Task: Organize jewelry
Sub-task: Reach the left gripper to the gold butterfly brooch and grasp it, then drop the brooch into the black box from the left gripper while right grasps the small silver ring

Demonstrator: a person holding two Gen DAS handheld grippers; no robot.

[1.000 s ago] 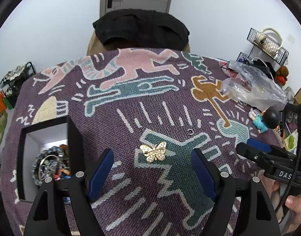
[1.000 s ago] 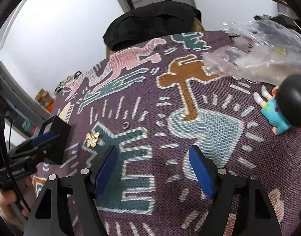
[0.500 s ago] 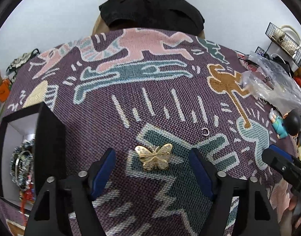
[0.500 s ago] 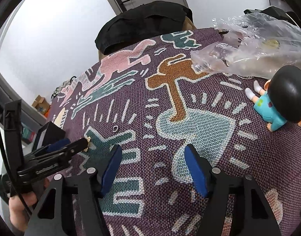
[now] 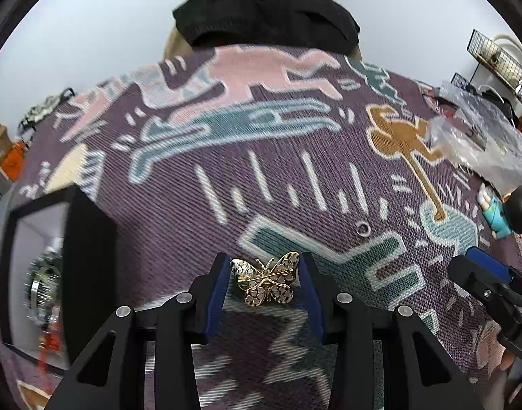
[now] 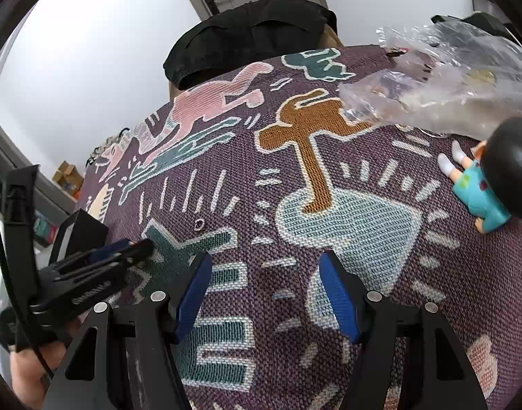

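Left tool (image 5: 265, 282) clenched on gold filigree butterfly brooch (image 5: 266, 282), held by wingtips just above patterned woven surface (image 5: 295, 157). Right tool (image 6: 265, 288) released, idle. Keep grip steady, lift straight, carry left to black open jewelry box (image 5: 86, 239); thin wings might slip.

Shiny gold metal brooch (image 5: 266, 282), coarse woven tablecloth (image 5: 295, 177)

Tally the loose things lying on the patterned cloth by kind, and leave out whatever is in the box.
Brooches: 1, the gold butterfly between the left gripper pads.
Rings: 1, the small ring.
Figurines: 1, the doll.
Plastic bags: 1, the clear bag.
Total: 4.
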